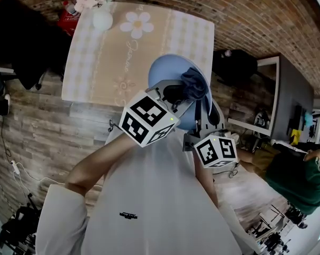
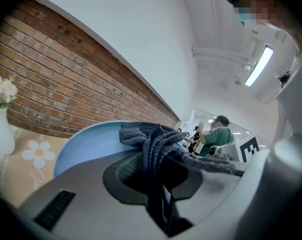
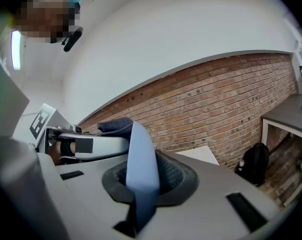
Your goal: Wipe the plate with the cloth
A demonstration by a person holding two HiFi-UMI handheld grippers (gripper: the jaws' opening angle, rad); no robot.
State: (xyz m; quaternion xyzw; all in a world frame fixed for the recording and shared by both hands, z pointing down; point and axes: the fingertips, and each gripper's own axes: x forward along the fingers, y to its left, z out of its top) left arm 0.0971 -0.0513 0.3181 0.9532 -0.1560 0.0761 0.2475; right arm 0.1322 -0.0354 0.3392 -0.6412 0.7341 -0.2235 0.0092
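Note:
A light blue plate (image 1: 167, 73) is held up off the table, tilted on edge. My right gripper (image 1: 202, 117) is shut on the plate's (image 3: 142, 171) rim, which stands edge-on between its jaws. My left gripper (image 1: 173, 95) is shut on a dark grey-blue cloth (image 1: 194, 85) that rests against the plate's face. In the left gripper view the bunched cloth (image 2: 153, 146) lies in front of the plate (image 2: 85, 144). In the right gripper view the left gripper (image 3: 85, 145) and a bit of cloth (image 3: 115, 125) show behind the plate.
A table (image 1: 122, 47) with a beige checked, flower-printed cover stands below the plate. A white vase of pale flowers (image 1: 100, 9) sits at its far edge, with a red box (image 1: 69, 17) beside it. A person in green (image 1: 295, 179) stands at the right by a dark counter (image 1: 292, 94).

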